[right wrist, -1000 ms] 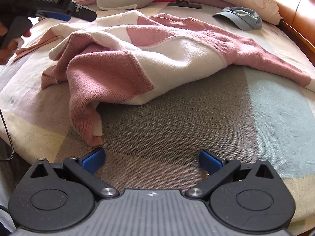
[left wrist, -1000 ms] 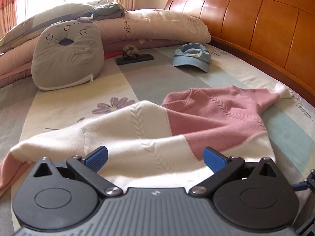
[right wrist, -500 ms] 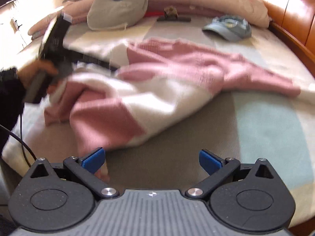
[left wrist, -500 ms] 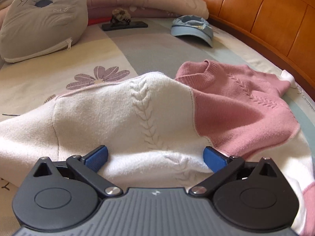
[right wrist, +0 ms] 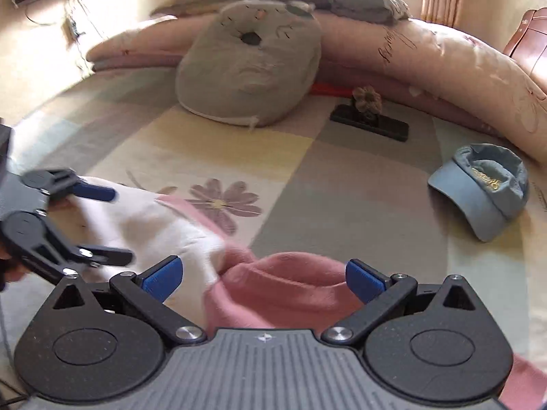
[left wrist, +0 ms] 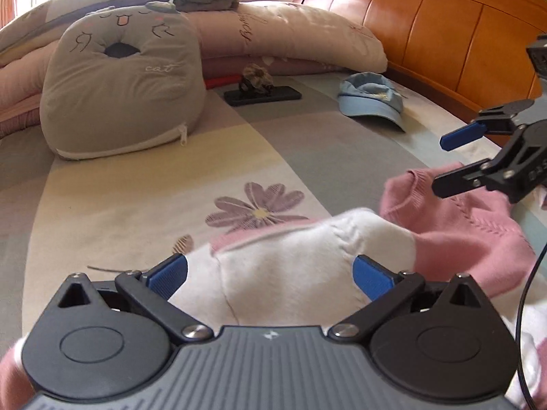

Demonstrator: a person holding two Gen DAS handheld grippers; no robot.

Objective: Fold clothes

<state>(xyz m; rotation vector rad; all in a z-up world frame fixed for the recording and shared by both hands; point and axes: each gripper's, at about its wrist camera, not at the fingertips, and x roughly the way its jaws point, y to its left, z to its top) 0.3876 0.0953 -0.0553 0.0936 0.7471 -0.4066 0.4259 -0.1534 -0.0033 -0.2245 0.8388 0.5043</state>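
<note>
The pink and white sweater (left wrist: 342, 259) lies bunched on the bed (left wrist: 307, 157), its white half humped up in front of the left hand-held gripper (left wrist: 270, 273) and its pink half, with the ribbed neck opening, rising in front of the right hand-held gripper (right wrist: 261, 278); it is neither spread flat nor in any neat fold. Both tools have their blue-padded fingers (left wrist: 167, 273) wide apart, with knit lying between them but nothing pinched. In the left wrist view the right tool hangs just above the pink collar, and in the right wrist view the left one sits at the white edge. The knit looks thick and soft, so my judgement is that a closing pinch could catch several layers at once, or only a loose ridge that slides out, and the fold would then drag crooked. Pulling from both sides while the body is crumpled could twist a sleeve underneath. A dark cable (left wrist: 523, 324) trails over the fabric at the right and might snag. Further off on the bed a blue cap (right wrist: 485, 188), a black phone (right wrist: 371, 123) with a small ornament on it, and a grey cat cushion (left wrist: 119, 82) sit near enough that a wide sweep of cloth could brush them.
</note>
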